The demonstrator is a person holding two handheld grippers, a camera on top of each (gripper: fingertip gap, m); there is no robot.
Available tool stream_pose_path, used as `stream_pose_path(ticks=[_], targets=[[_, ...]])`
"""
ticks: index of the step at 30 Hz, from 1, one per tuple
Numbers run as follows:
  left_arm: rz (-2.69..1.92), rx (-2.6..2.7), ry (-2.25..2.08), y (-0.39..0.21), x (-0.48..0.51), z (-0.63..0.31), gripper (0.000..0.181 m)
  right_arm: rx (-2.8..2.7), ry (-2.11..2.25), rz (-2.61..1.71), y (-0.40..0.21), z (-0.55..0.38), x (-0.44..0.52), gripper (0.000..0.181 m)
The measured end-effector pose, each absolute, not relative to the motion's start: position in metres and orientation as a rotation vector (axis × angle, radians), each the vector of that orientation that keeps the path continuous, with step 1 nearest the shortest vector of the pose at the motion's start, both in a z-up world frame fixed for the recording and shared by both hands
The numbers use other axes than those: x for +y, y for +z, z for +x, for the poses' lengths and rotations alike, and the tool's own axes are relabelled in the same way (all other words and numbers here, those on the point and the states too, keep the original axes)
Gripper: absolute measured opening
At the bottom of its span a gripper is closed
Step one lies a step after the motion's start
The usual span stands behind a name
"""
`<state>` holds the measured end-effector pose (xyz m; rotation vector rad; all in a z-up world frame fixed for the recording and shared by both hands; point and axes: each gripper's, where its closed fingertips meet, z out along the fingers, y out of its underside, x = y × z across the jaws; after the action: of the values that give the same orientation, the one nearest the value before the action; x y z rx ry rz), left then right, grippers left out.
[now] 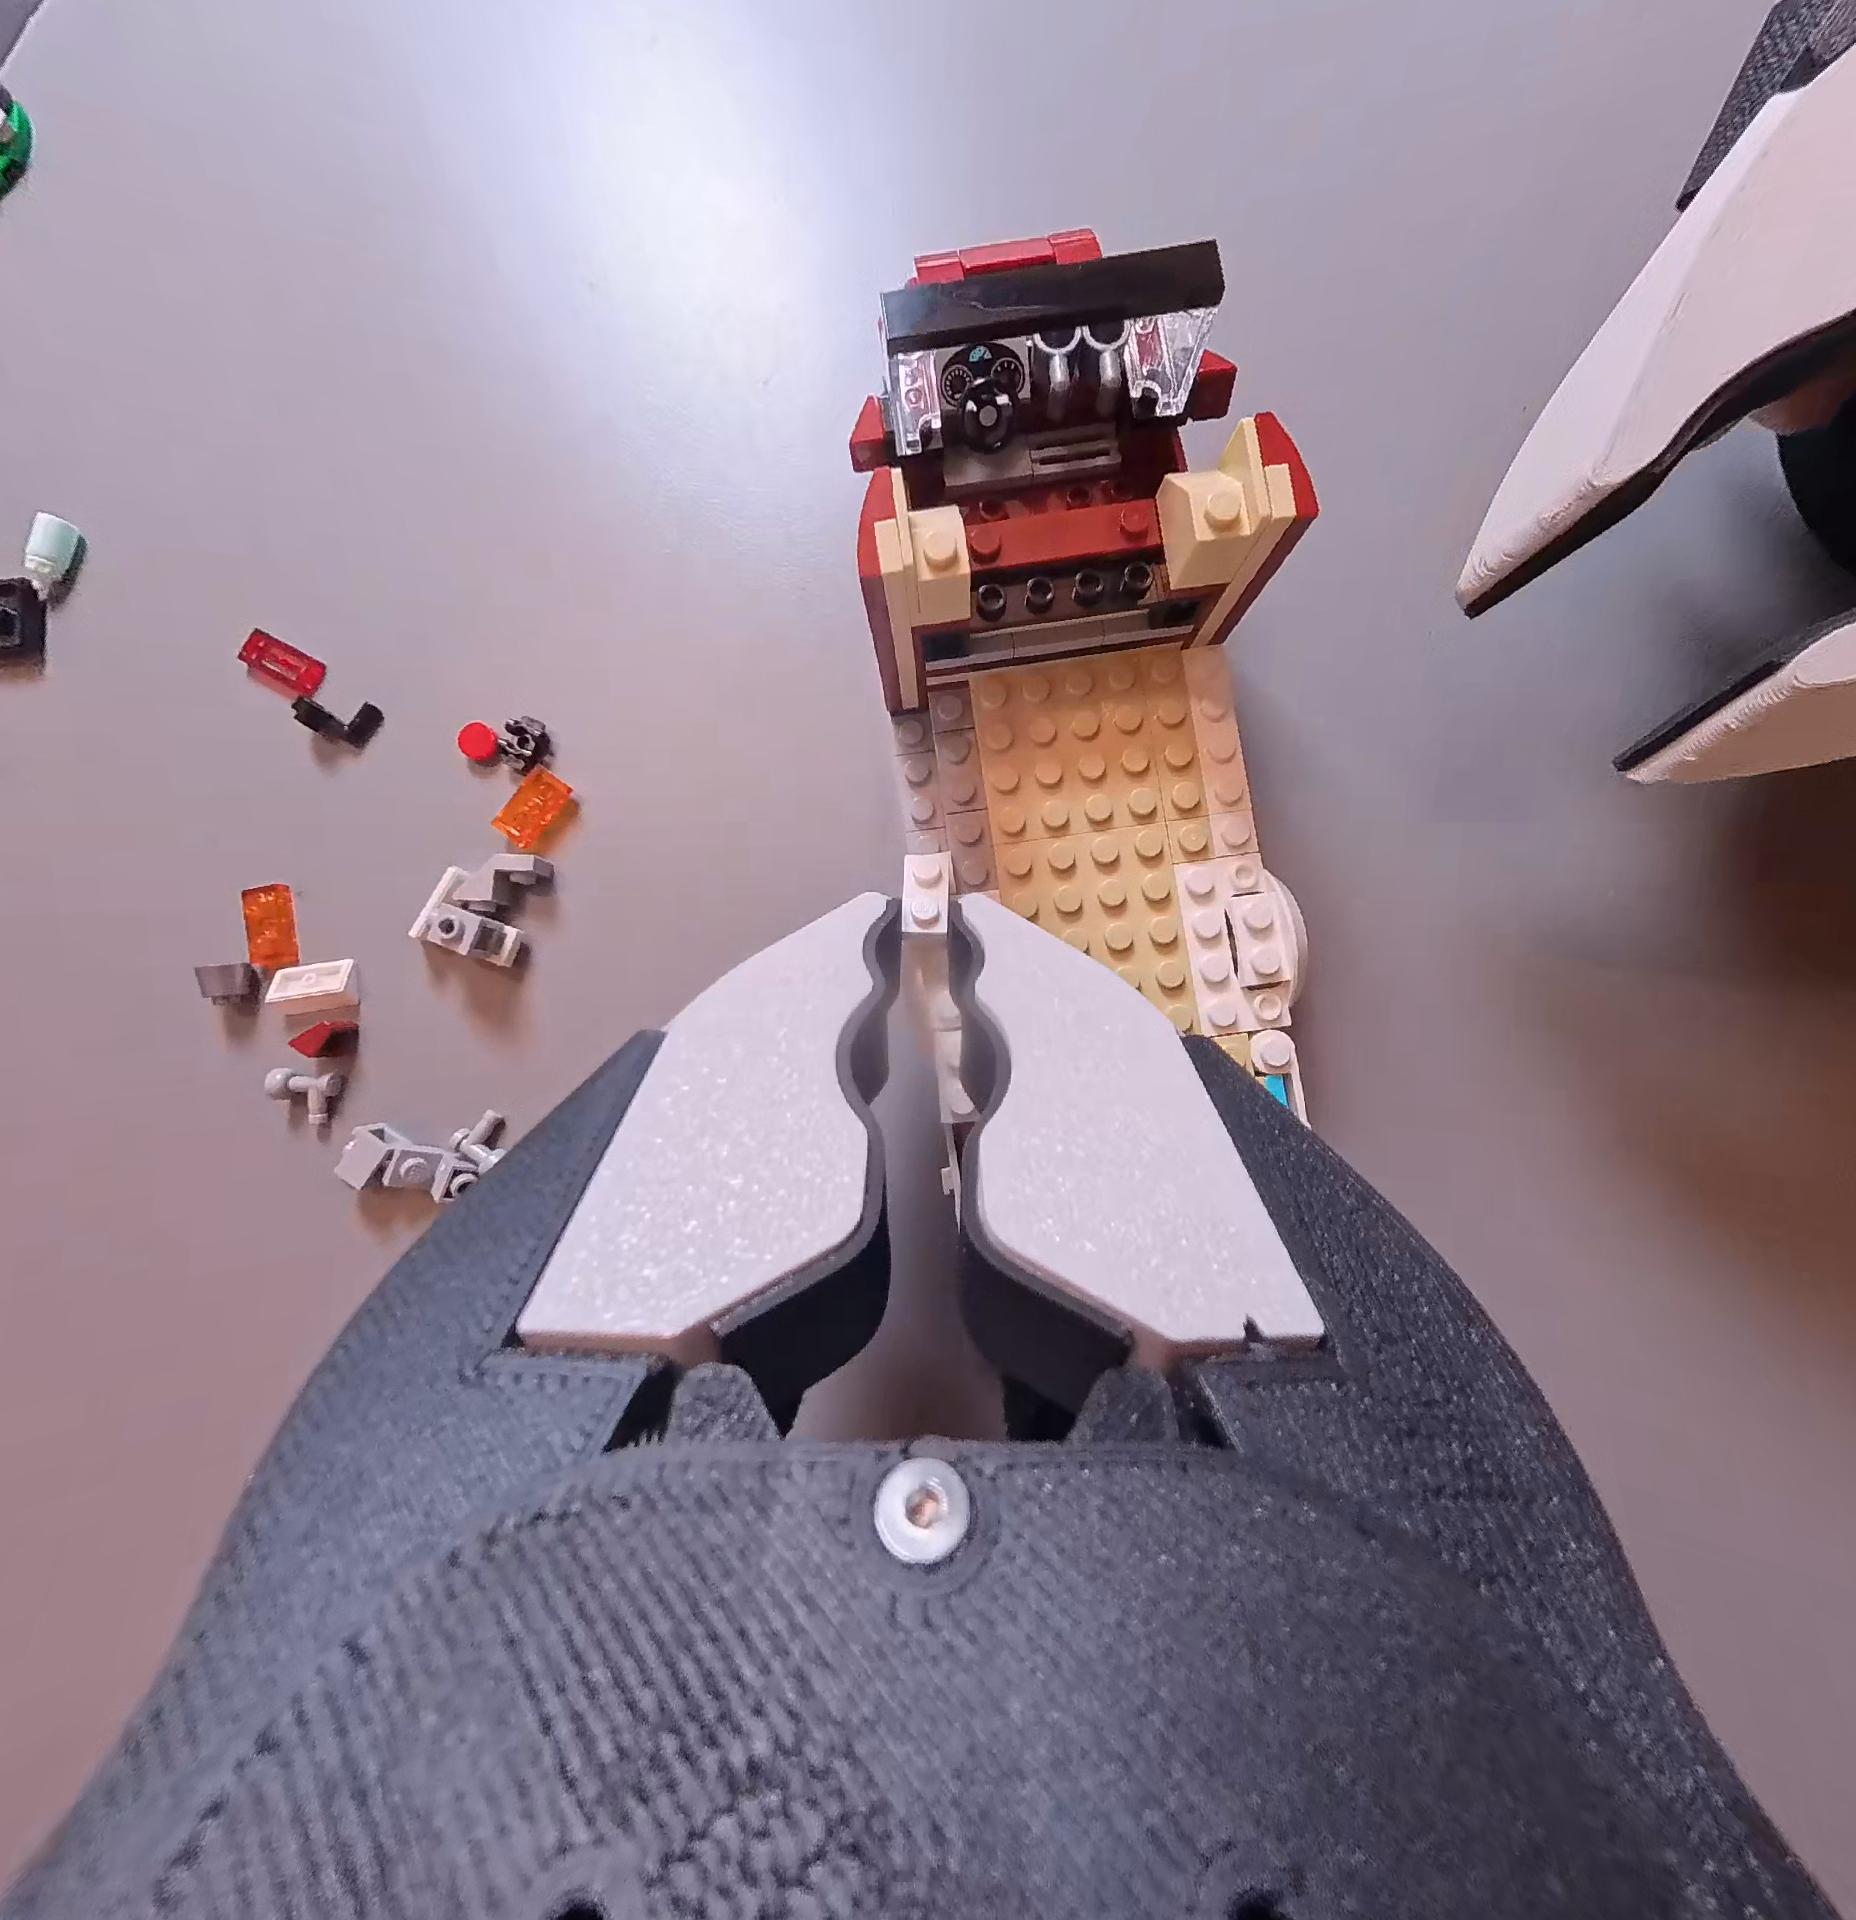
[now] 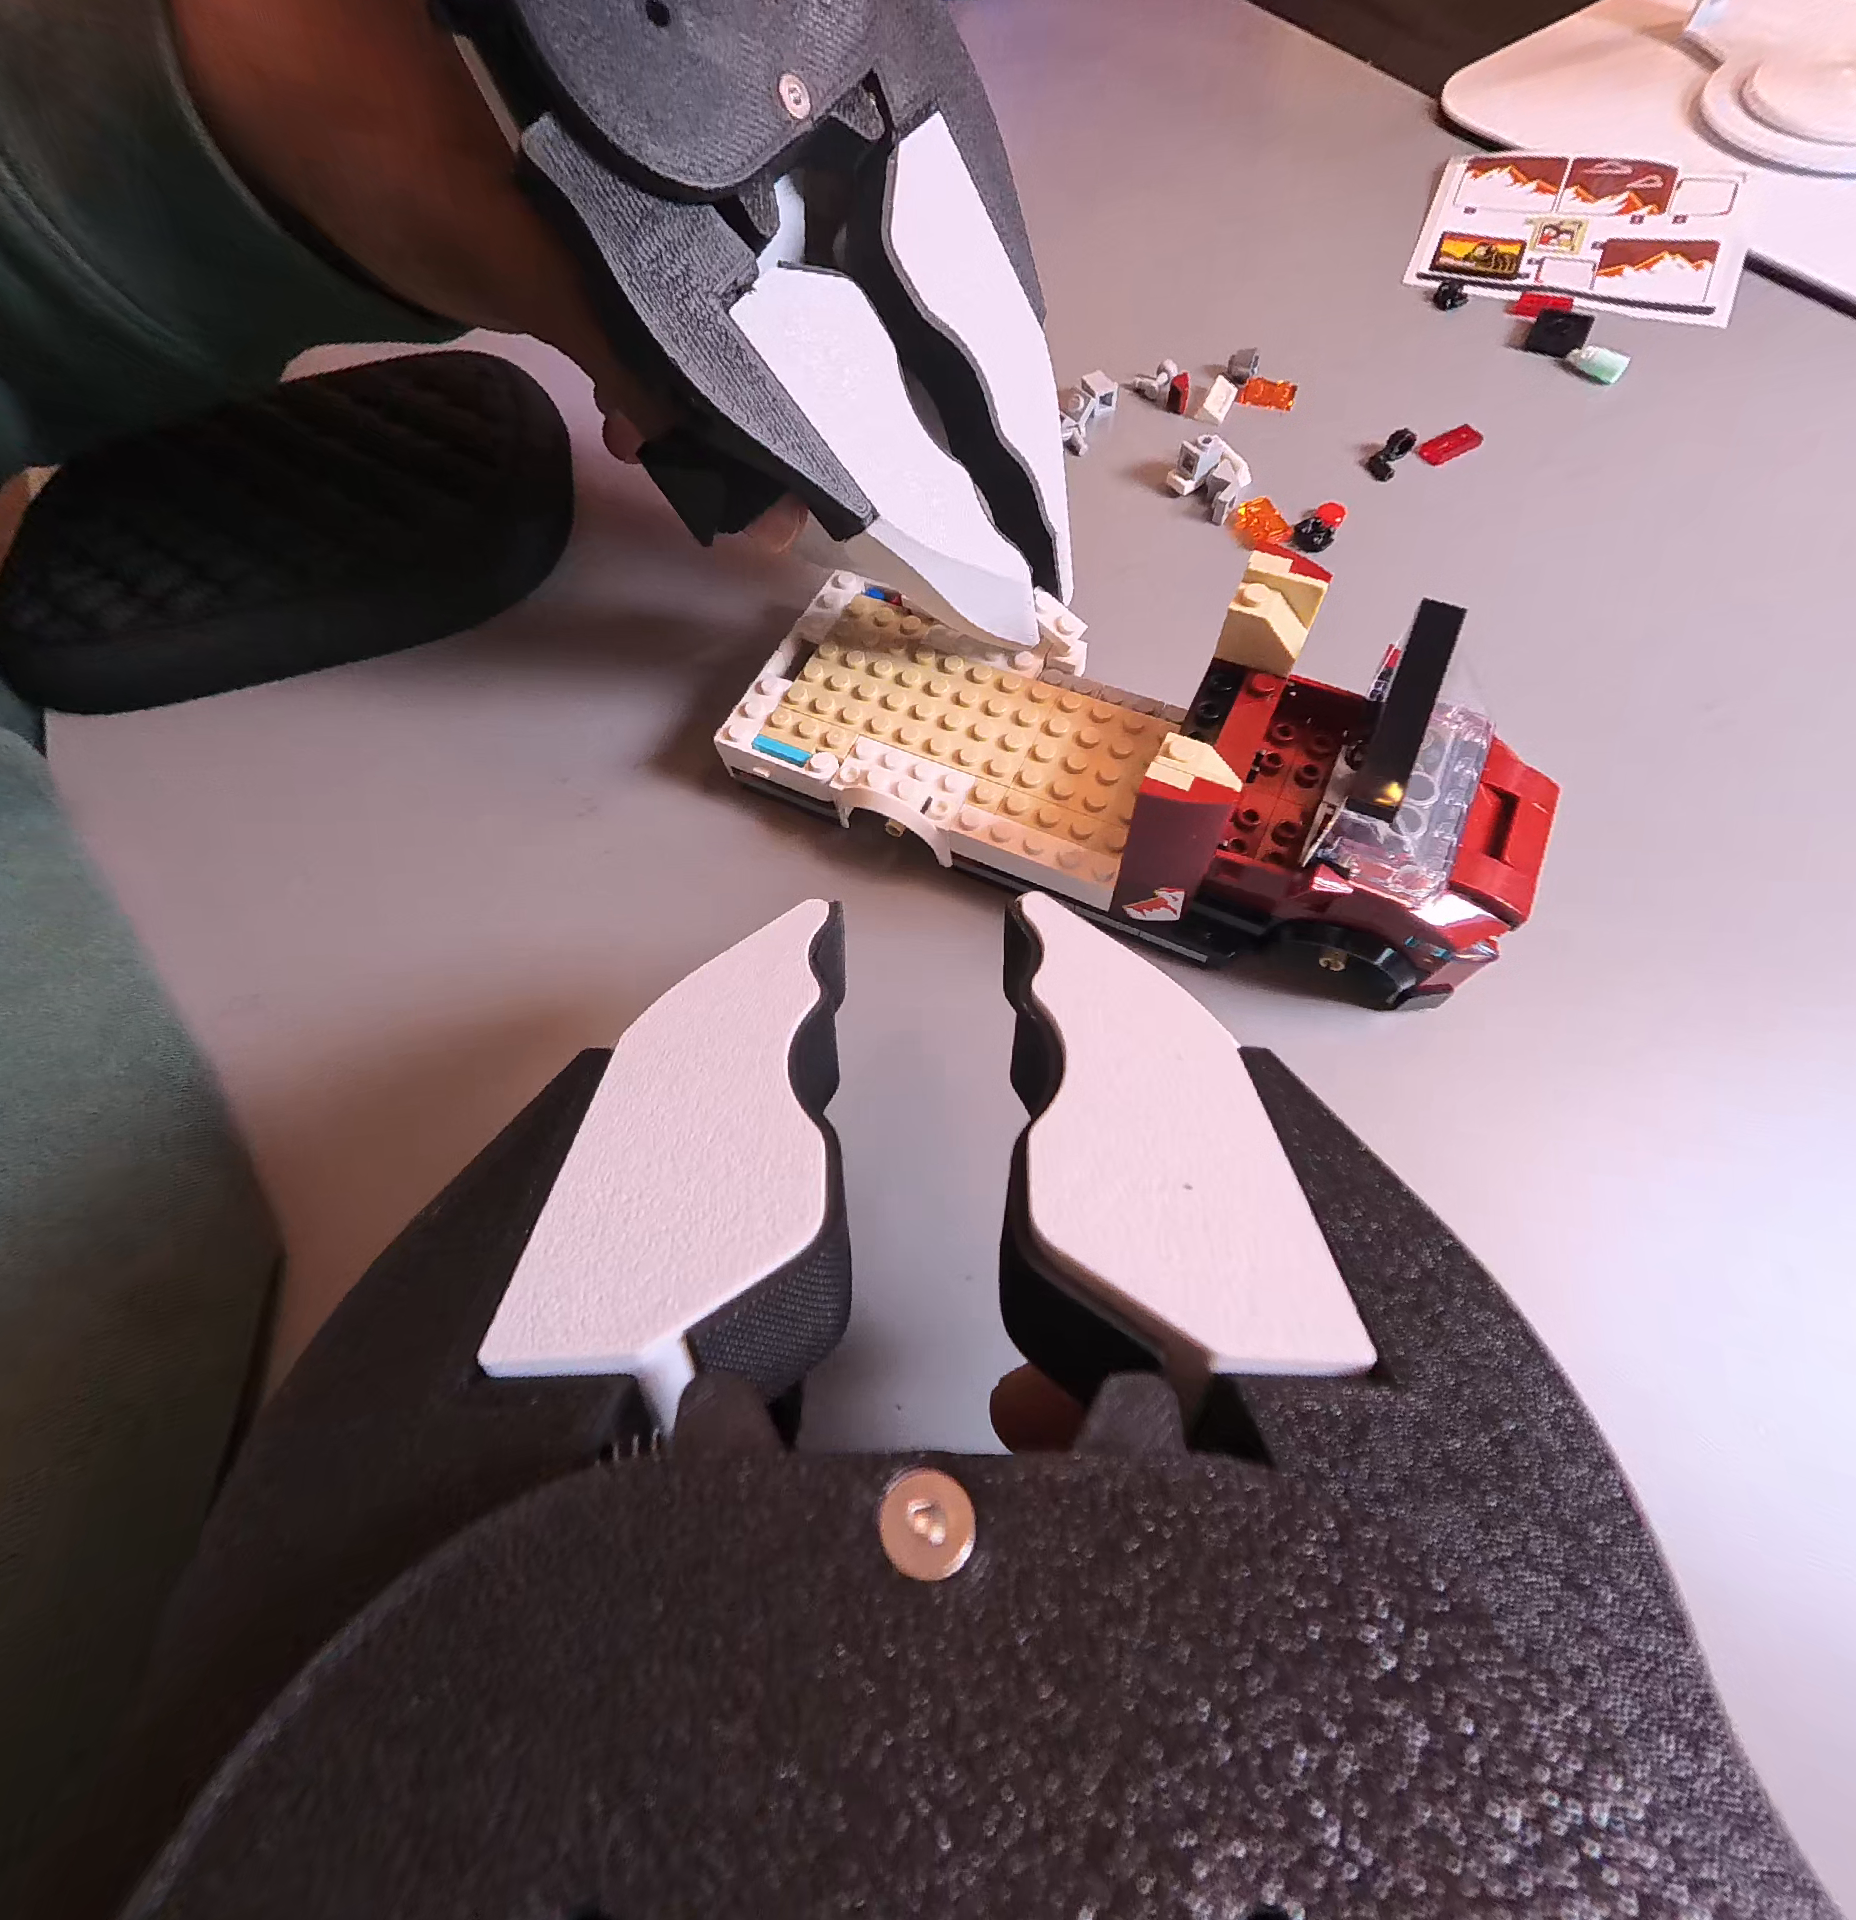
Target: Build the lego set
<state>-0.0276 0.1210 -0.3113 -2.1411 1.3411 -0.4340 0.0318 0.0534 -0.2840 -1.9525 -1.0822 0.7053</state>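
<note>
The left claw [image 1: 926,914] pinches a small white studded plate [image 1: 925,896] at the studded tan bed of the dark-red brick truck [image 2: 1111,790]; the right claw [image 2: 922,925], smooth white-faced, gapes empty above the grey tabletop [image 2: 488,883].

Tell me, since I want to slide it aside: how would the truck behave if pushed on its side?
The truck would probably slide rather than roll: no wheels show under its arches. The upright black plate looks loosely hinged and may flop. The left gripper is shut on a small white piece at the bed edge, so a shove could knock that out of line.
</note>
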Motion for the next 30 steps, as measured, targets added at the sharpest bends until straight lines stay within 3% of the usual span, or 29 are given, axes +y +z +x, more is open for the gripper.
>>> stream_pose_path(ticks=[23, 30], targets=[[-2.159, 1.316, -0.527, -0.294, 0.130, -0.035, 0.012, -1.098, 0.771, -1.949, -0.284, 0.031, 0.050, 0.029], [-2.124, 1.588, -0.497, -0.313, 0.142, -0.051, 0.015, -1.110, 0.784, -1.939, -0.284, 0.030, 0.048, 0.029]])
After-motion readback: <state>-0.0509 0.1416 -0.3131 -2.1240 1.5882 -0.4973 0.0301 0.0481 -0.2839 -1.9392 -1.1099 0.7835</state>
